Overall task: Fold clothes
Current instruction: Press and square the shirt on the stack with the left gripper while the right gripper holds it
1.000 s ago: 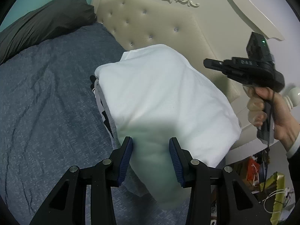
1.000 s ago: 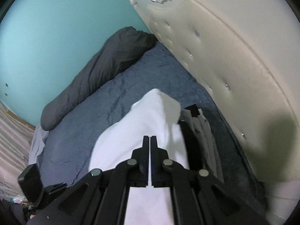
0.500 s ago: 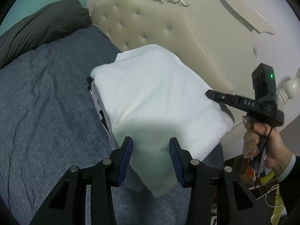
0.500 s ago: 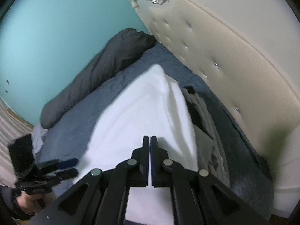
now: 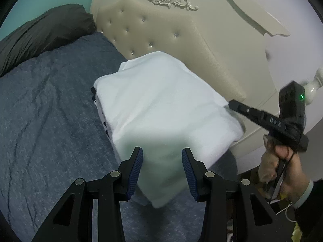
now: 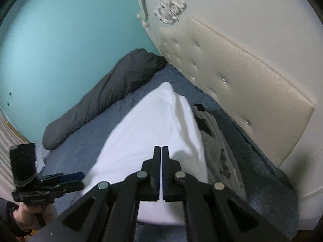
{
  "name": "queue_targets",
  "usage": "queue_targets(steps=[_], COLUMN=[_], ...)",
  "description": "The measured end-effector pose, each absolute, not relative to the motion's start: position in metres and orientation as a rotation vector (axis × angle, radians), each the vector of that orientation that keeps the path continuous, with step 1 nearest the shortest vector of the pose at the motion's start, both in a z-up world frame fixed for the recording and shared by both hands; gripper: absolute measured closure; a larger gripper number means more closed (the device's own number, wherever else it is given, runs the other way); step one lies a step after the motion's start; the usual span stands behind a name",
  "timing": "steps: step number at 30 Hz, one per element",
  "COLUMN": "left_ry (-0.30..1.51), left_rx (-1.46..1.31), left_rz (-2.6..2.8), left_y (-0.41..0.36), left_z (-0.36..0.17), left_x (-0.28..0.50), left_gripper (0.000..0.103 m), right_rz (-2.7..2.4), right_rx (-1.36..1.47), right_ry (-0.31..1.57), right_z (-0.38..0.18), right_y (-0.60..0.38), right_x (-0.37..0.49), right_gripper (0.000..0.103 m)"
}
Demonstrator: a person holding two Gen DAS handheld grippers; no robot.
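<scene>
Two grippers noted: our left gripper spread above the folded white garment, which tops a clothes stack on the bed beside the headboard; right gripper pressed together, empty.

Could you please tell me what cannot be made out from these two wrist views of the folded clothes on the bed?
- Clothes under the white garment: only dark and grey edges show; it covers the rest.
- White garment's near edge: right wrist view, hidden behind the right gripper.
- Whether the left gripper touches the garment: left wrist view, its shadow obscures this.
- Carved headboard crest: blurred in the right wrist view.
</scene>
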State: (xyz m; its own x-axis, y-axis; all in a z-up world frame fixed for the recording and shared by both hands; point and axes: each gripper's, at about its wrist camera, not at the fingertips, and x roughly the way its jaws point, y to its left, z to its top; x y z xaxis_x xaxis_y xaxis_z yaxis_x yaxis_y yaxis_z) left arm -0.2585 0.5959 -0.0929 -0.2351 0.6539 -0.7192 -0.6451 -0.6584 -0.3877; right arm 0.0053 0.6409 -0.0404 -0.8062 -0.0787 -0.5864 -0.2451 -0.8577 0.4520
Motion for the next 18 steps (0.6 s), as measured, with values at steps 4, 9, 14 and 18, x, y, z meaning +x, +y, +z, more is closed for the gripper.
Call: queue_targets(steps=[4,9,14,18], left_ry=[0.005,0.017,0.020,0.021], left_rx=[-1.146,-1.172,-1.177,-1.172], left_rz=[1.959,1.945,1.930,1.932], left_y=[0.605,0.611,0.613,0.612], left_z=[-0.091,-0.101,-0.107,-0.106], left_x=[-0.253,-0.252,-0.251,-0.249], left_gripper=[0.059,0.059,0.059,0.059], right_rz=[2.817,2.814,2.793,2.776], right_rx=[-0.927,-1.006,-0.992,-0.966], right_ry=[0.826,0.747,0.746,0.771], right_z=[-0.035,-0.046,-0.066,-0.070], right_y=[0.621,0.598,0.601,0.604], right_x=[0.006,-0.004,0.000,0.004], right_gripper=[0.103,0.103,0.103,0.103])
